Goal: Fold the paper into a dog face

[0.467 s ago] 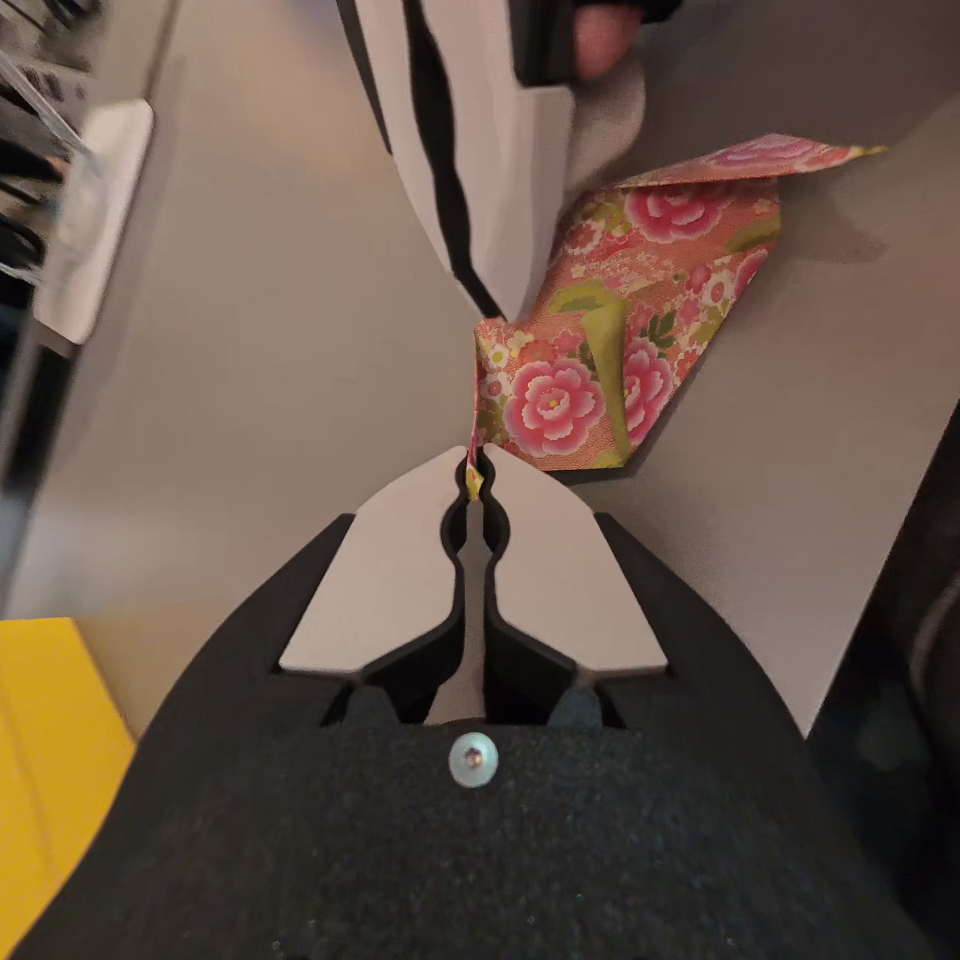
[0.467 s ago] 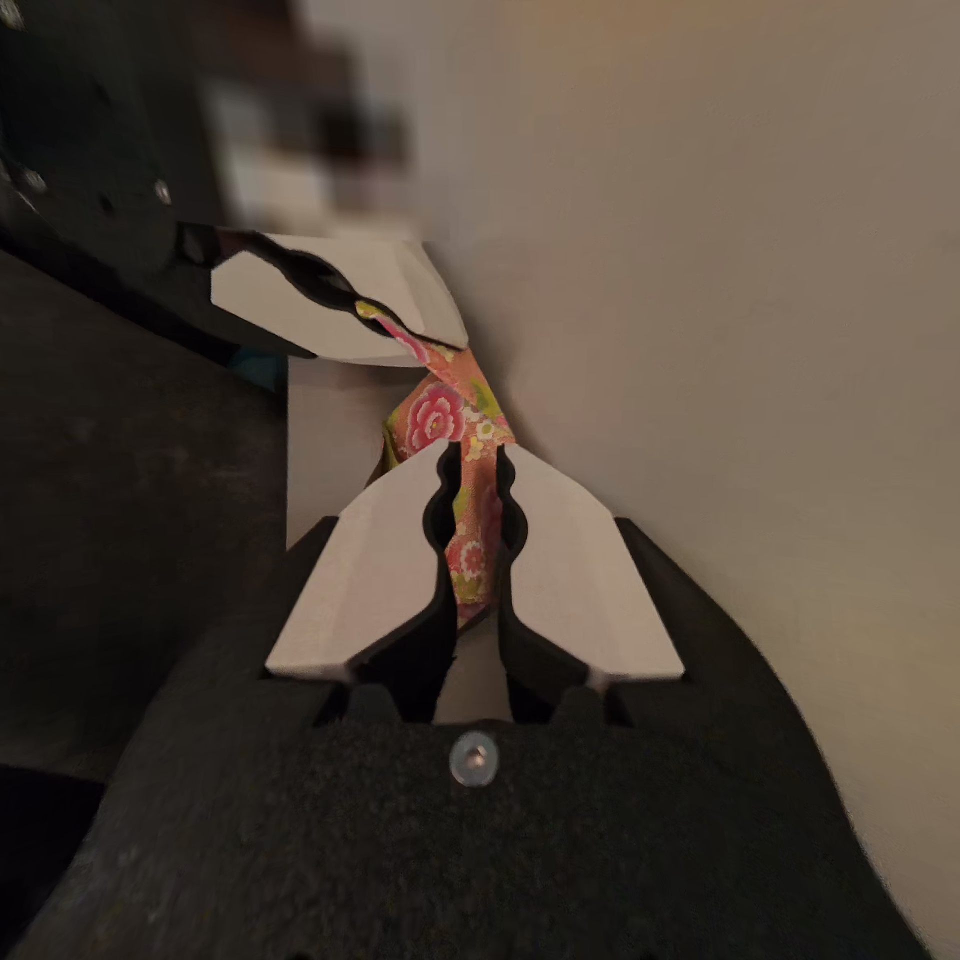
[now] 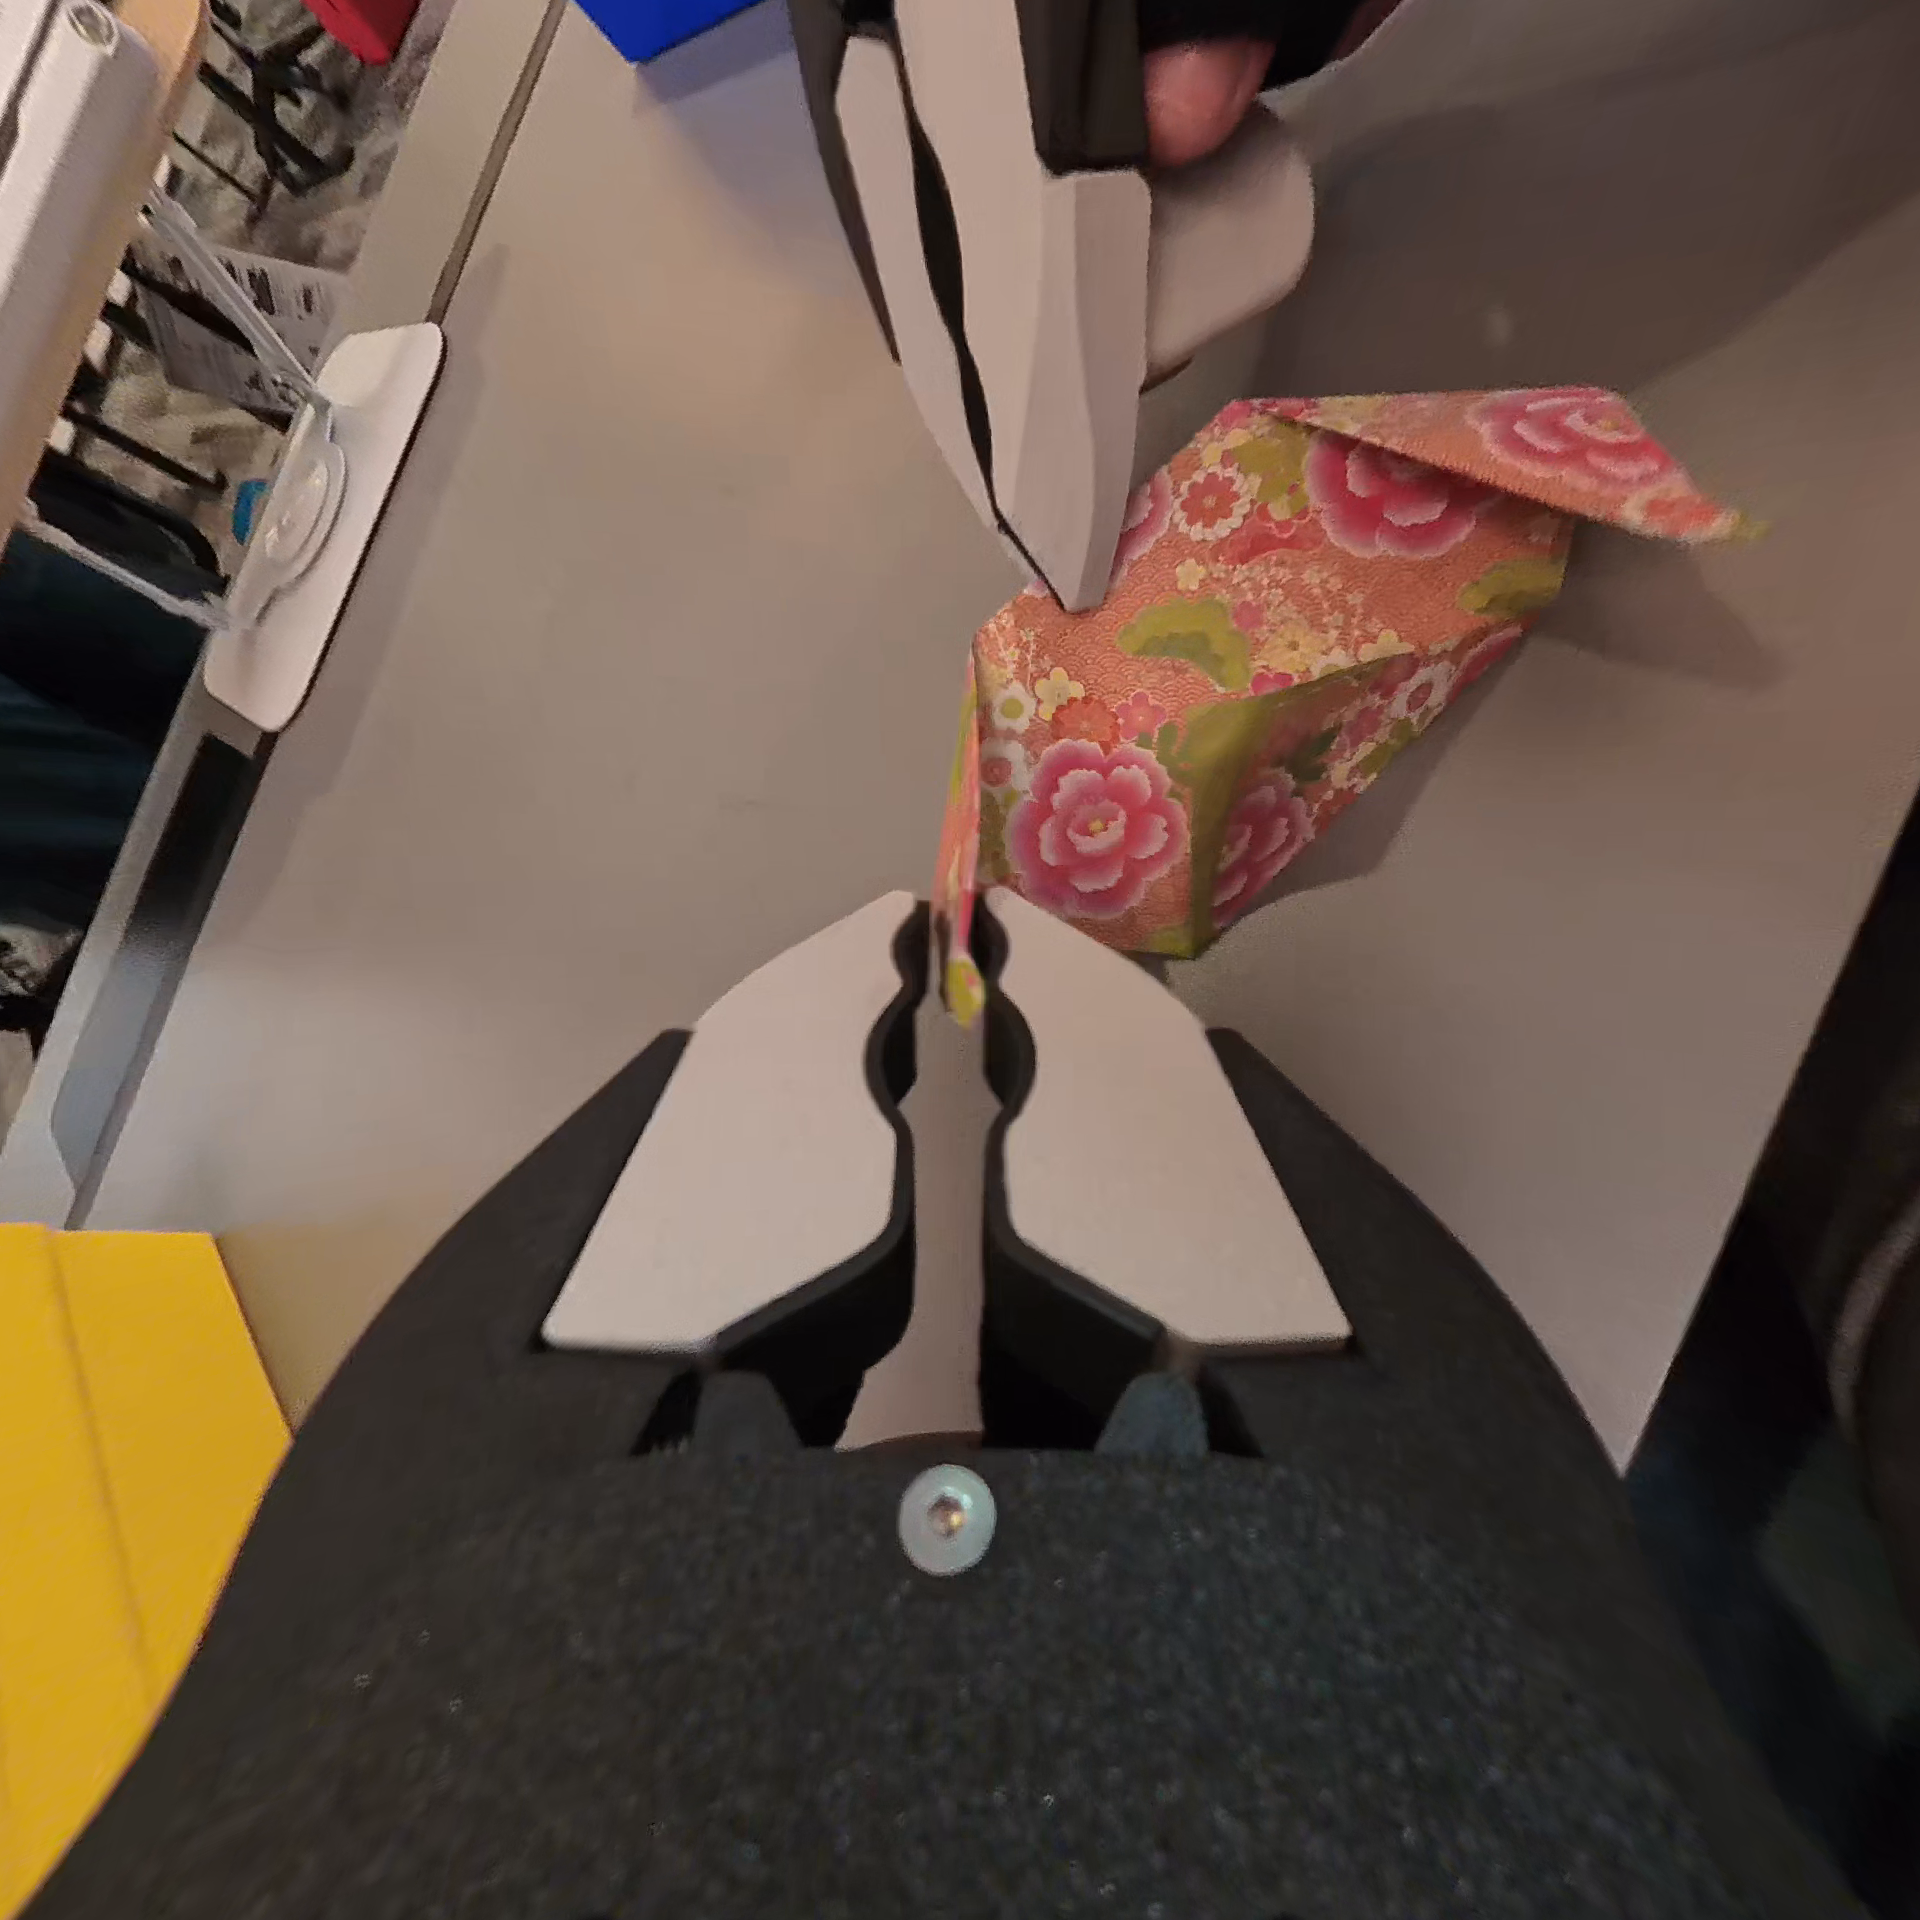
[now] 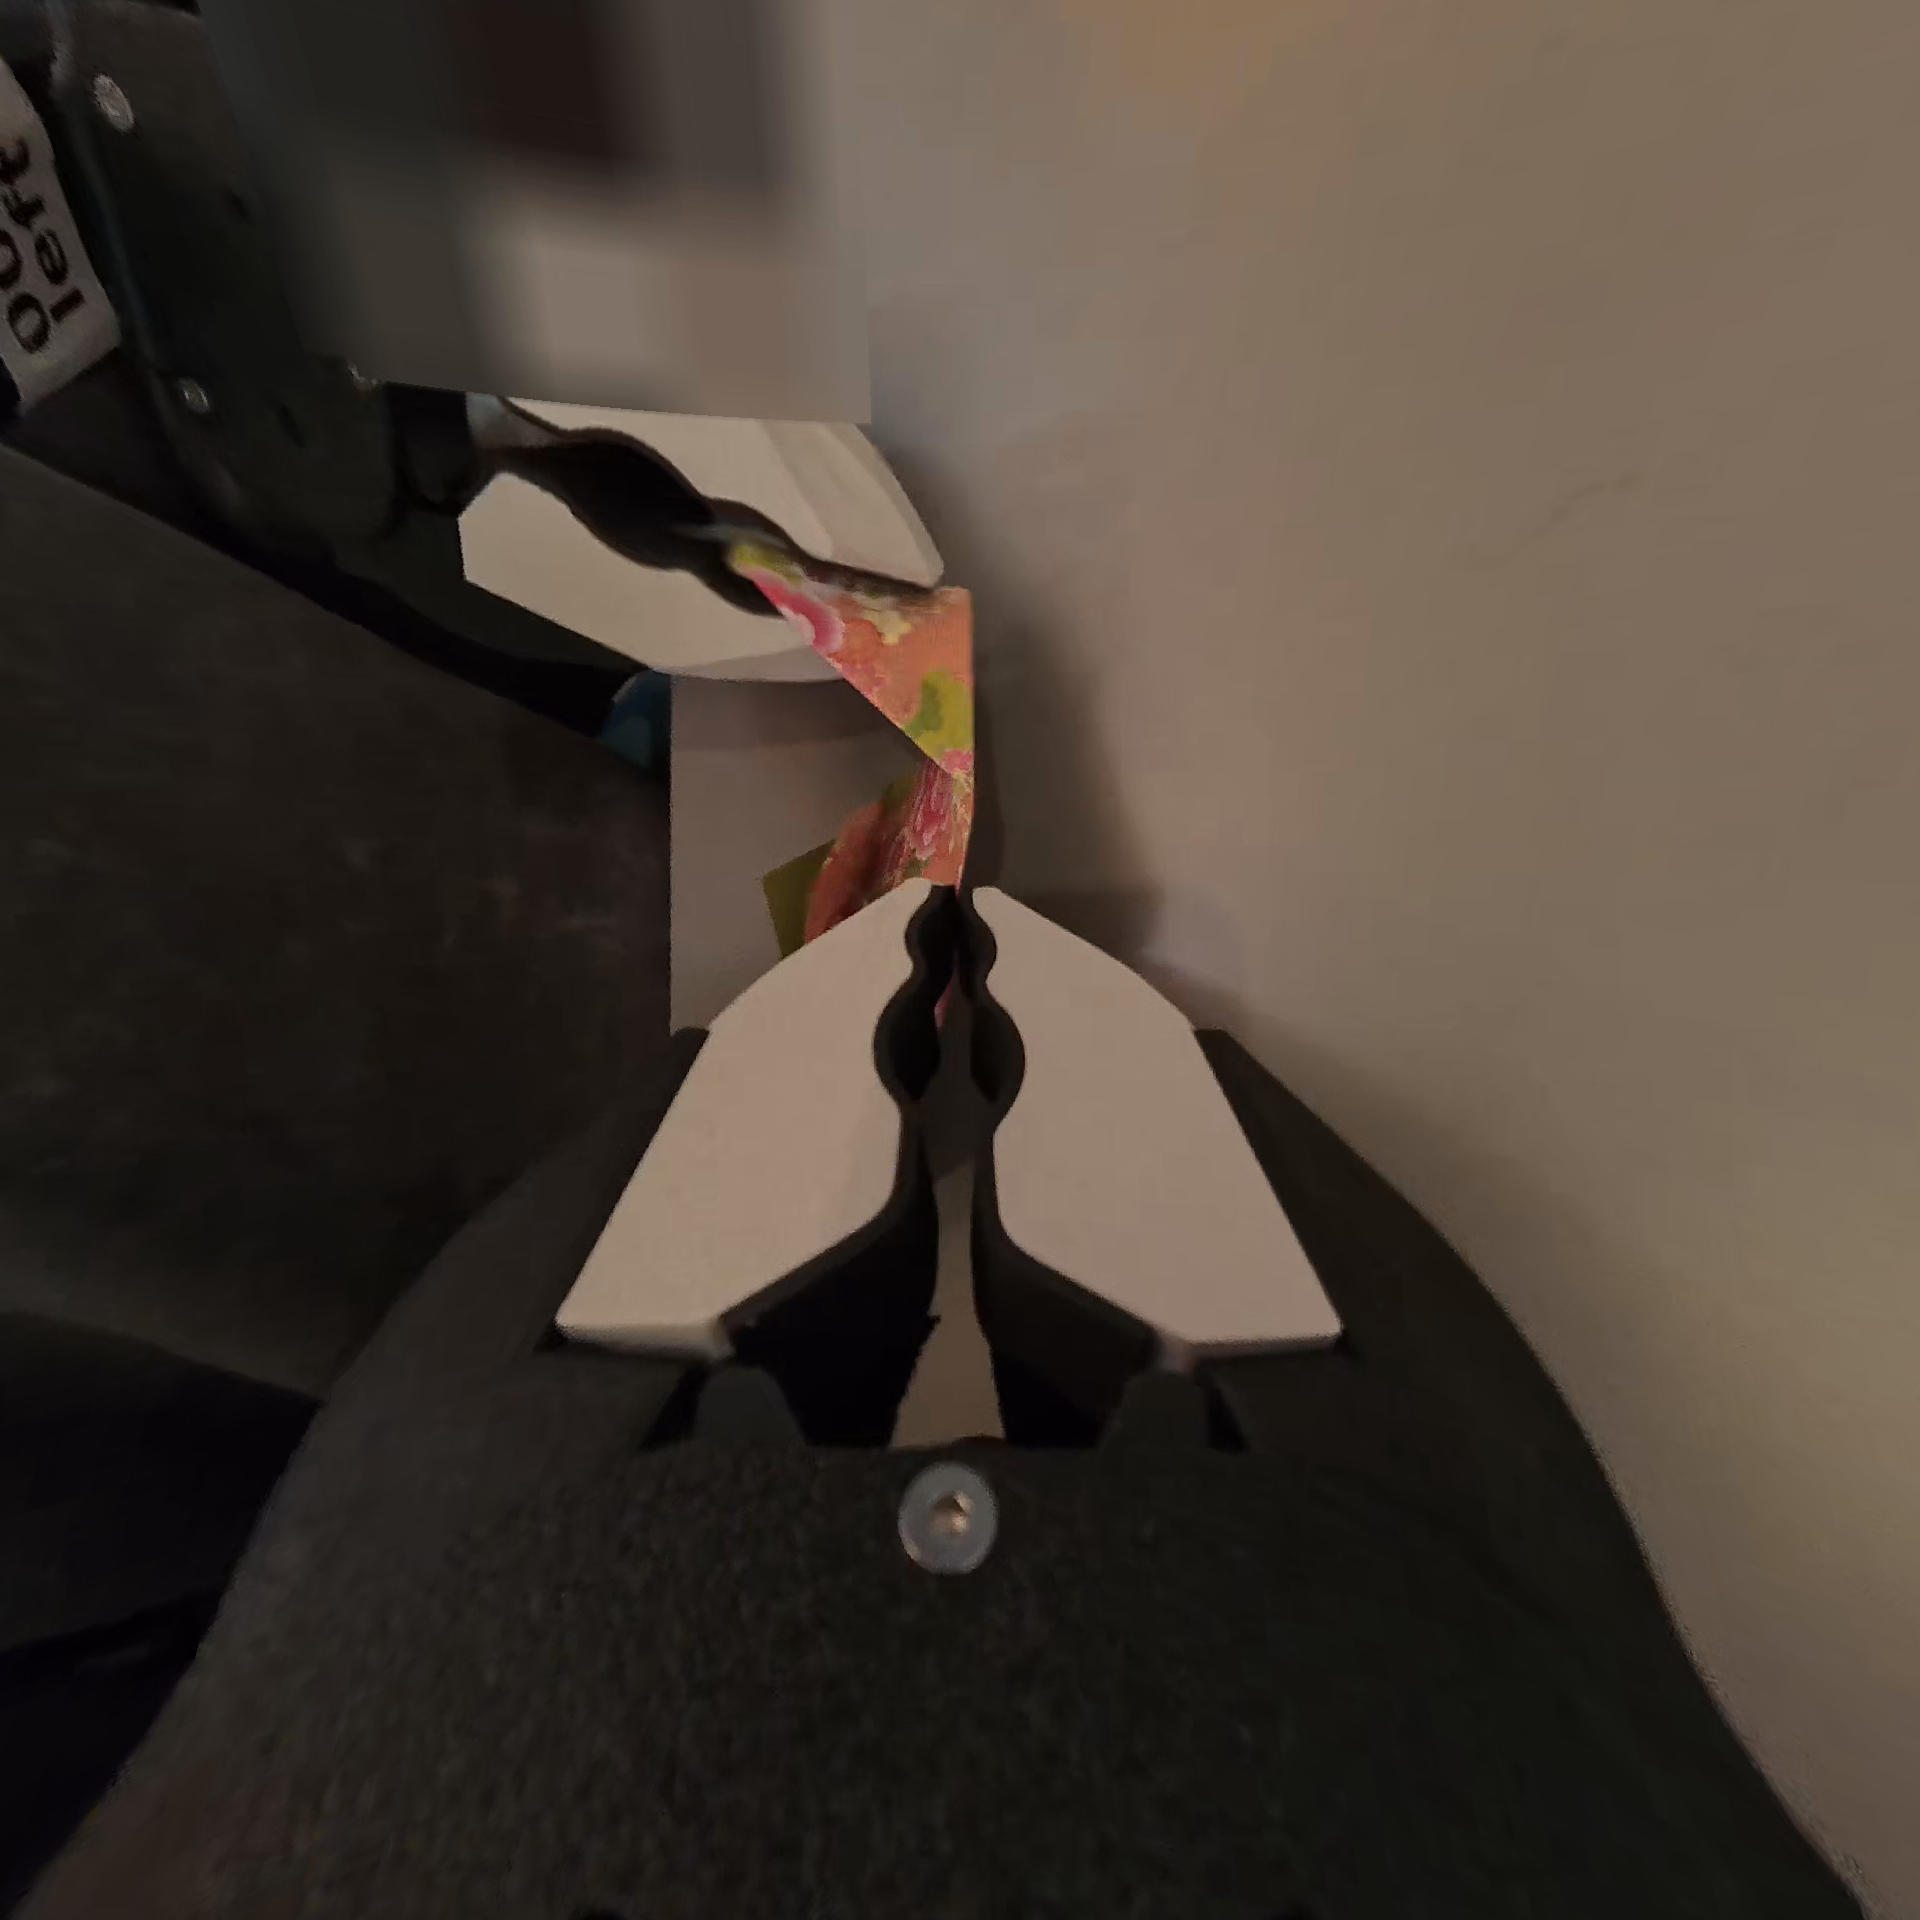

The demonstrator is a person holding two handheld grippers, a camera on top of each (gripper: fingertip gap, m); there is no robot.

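Note:
The floral pink and green paper (image 3: 1247,675), partly folded, is held just above the grey table (image 3: 623,727). My left gripper (image 3: 951,920) is shut on its near corner, which sticks in between the fingertips. My right gripper (image 3: 1060,582) comes down from the top of the left wrist view and pinches the paper's upper left edge. In the right wrist view my right gripper (image 4: 954,899) is shut tight on the edge of the paper (image 4: 925,665), and the left gripper (image 4: 883,613) grips the far corner. The far flap of the paper sticks out to the right.
A yellow block (image 3: 104,1507) lies at the lower left. A white plate with a clear part (image 3: 343,499) sits at the table's left edge, and a blue box (image 3: 675,26) at the far edge. The table's right edge (image 3: 1714,1247) drops off close to the paper. A thumb (image 3: 1195,94) holds the right gripper. Spacing between my two grippers at the tips: around 6 centimetres. To reach the yellow block (image 3: 104,1507) in a straight line is about 30 centimetres for my left fingers, about 35 centimetres for my right.
My right gripper has closed from a wider gap to a tight pinch, and now holds only the paper's edge. The paper is stretched more between the two grippers.

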